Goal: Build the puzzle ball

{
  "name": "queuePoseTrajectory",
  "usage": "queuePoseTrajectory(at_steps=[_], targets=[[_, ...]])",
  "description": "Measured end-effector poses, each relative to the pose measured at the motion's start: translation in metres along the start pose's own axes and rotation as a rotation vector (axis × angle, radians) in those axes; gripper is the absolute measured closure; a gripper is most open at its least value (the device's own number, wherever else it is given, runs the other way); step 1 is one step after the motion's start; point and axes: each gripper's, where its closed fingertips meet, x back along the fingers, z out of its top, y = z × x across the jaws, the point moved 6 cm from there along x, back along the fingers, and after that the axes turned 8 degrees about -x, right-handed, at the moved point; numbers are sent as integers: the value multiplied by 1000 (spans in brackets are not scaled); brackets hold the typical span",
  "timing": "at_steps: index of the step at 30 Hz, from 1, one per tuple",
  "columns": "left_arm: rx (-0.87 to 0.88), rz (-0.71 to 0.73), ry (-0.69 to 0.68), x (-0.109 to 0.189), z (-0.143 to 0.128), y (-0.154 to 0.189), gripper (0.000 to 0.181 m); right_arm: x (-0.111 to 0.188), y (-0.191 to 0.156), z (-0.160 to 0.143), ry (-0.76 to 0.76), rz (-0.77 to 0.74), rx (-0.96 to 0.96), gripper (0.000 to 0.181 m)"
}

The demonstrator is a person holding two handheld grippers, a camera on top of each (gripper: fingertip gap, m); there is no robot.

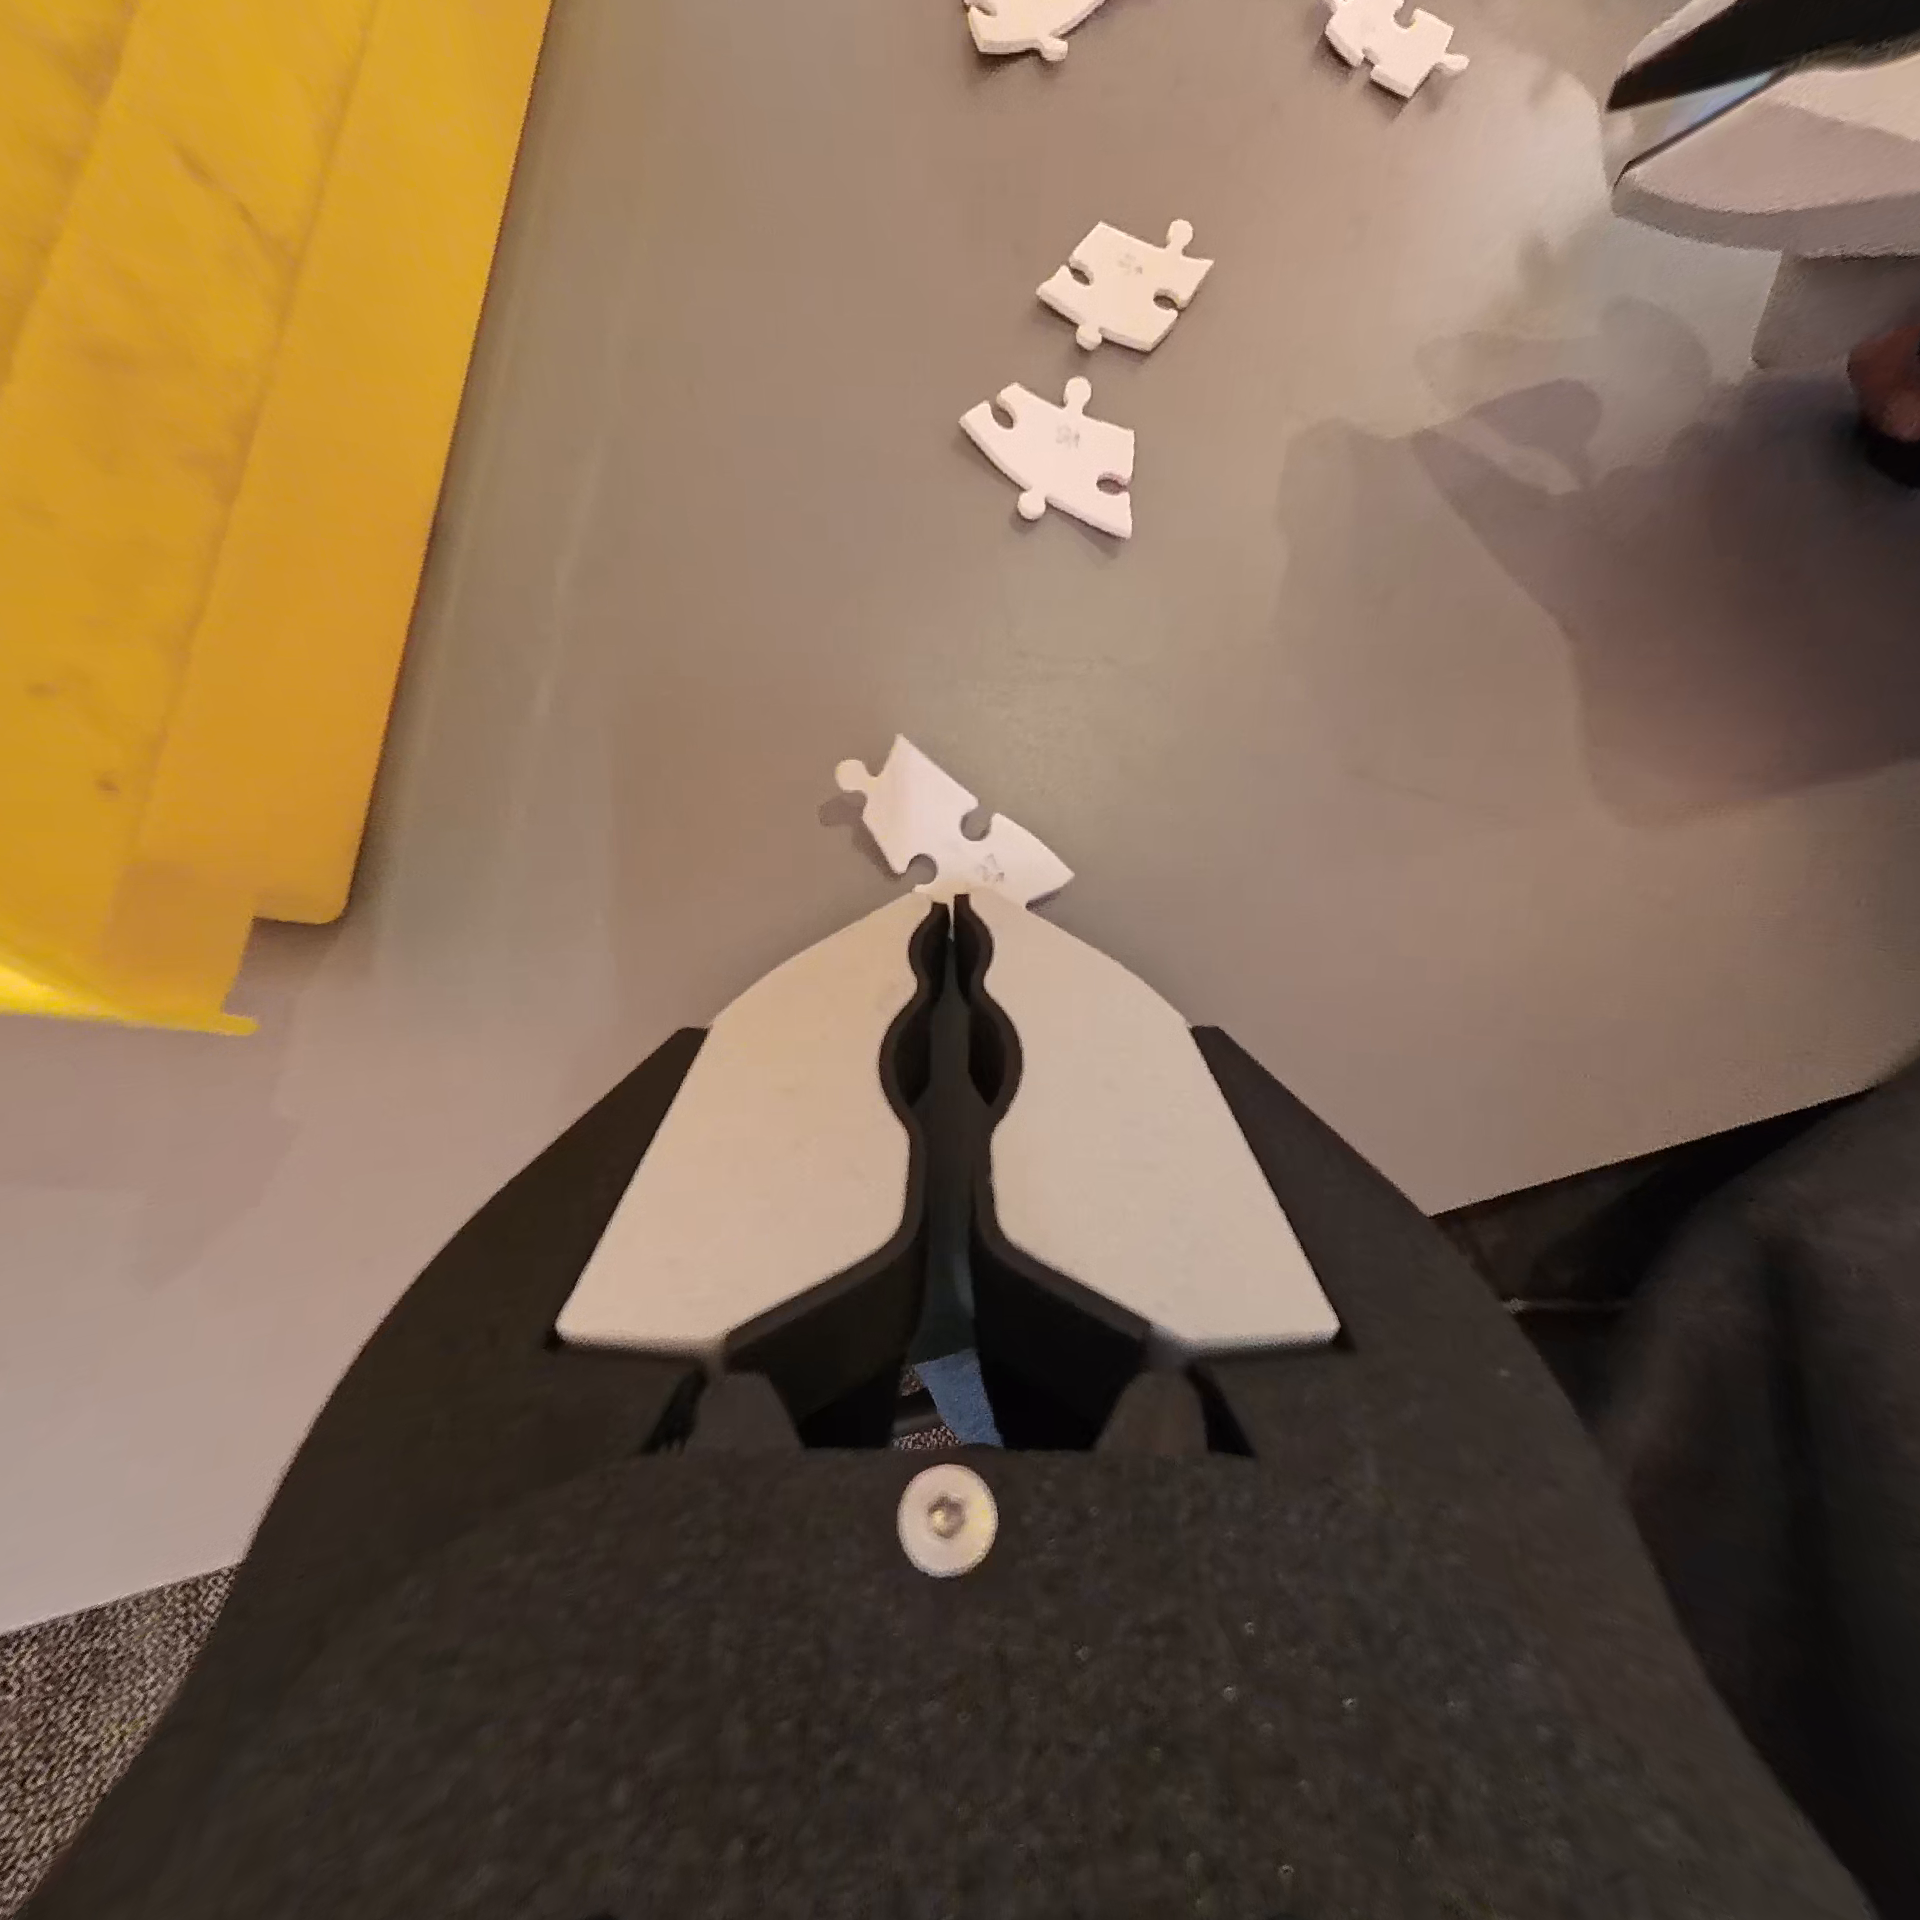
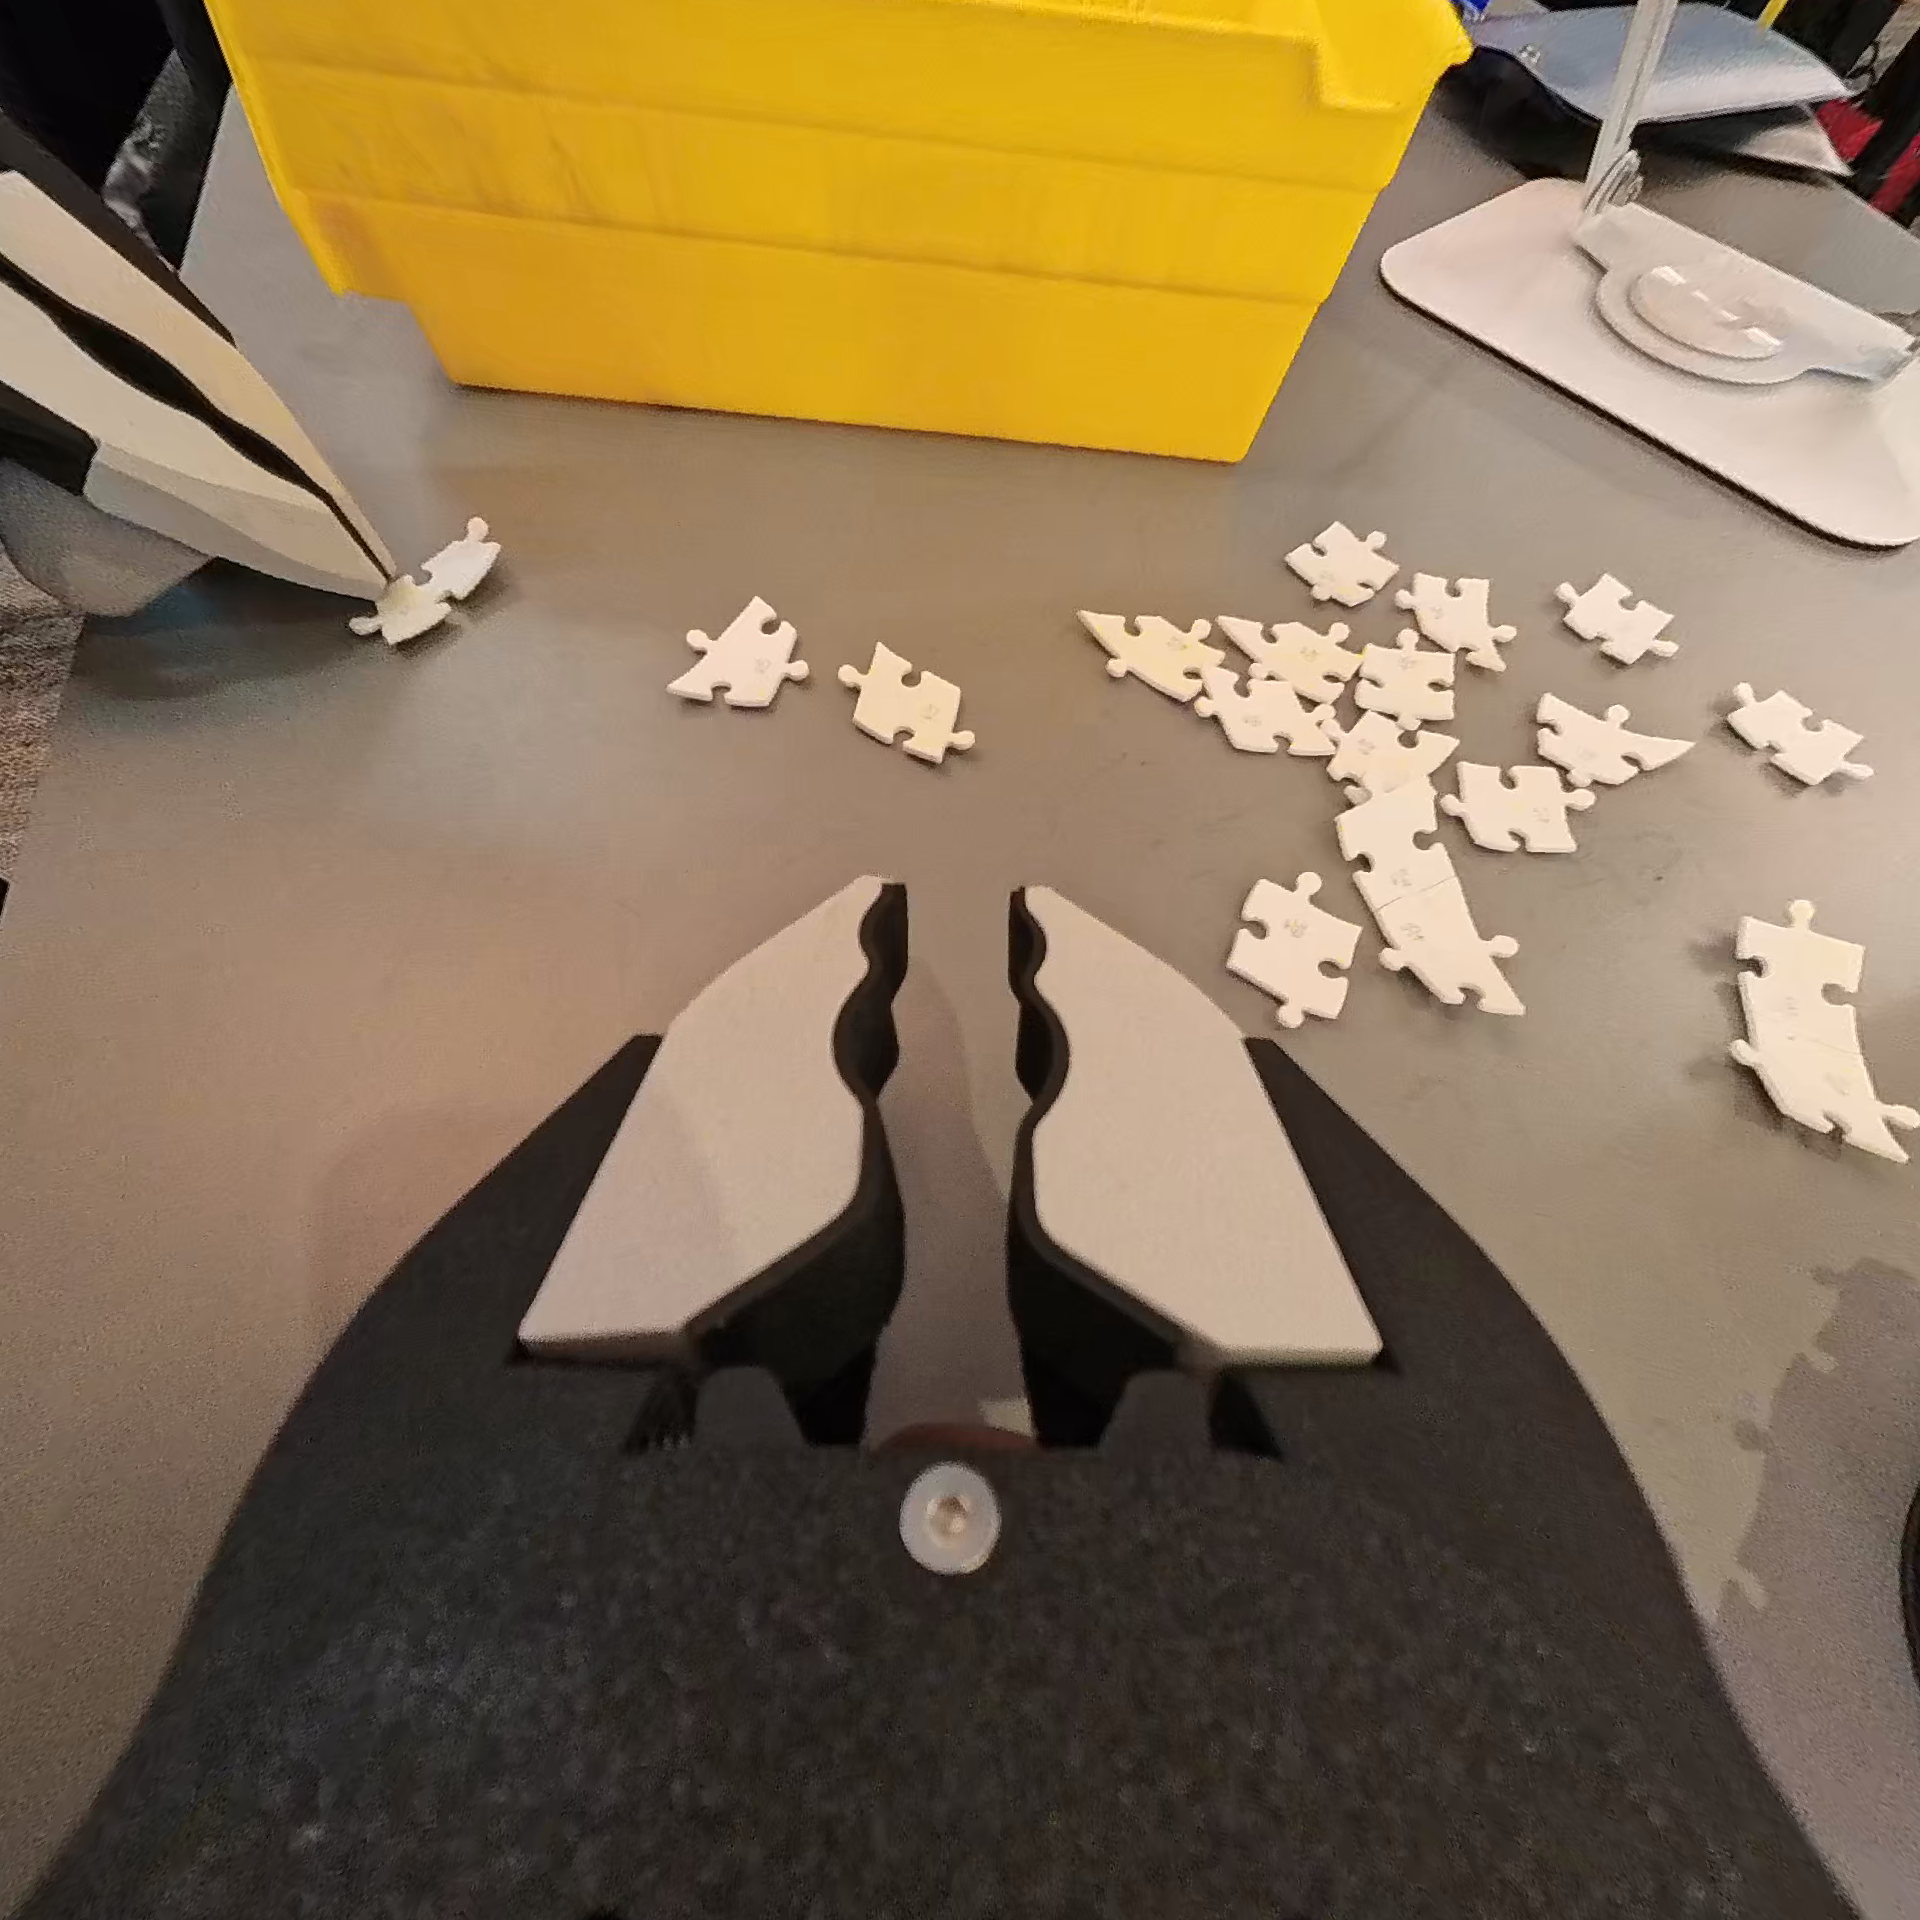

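The held puzzle piece, white and made of two joined segments, sits at the tips of the left gripper, whose fingers are pressed together on its near edge, low over the grey table. Two loose pieces lie just beyond it. A scattered pile of pieces lies further right, with a curved joined strip at its edge. The right gripper hovers above bare table, fingers spread and empty. A yellow bin stands behind, and a white stand base beside it.
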Motion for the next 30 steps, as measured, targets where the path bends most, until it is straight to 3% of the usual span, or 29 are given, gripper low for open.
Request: queuePoseTrajectory(at_steps=[30], targets=[[6,8,-2,1,0,1,179,1,-2,-1,0,15,10,162]])
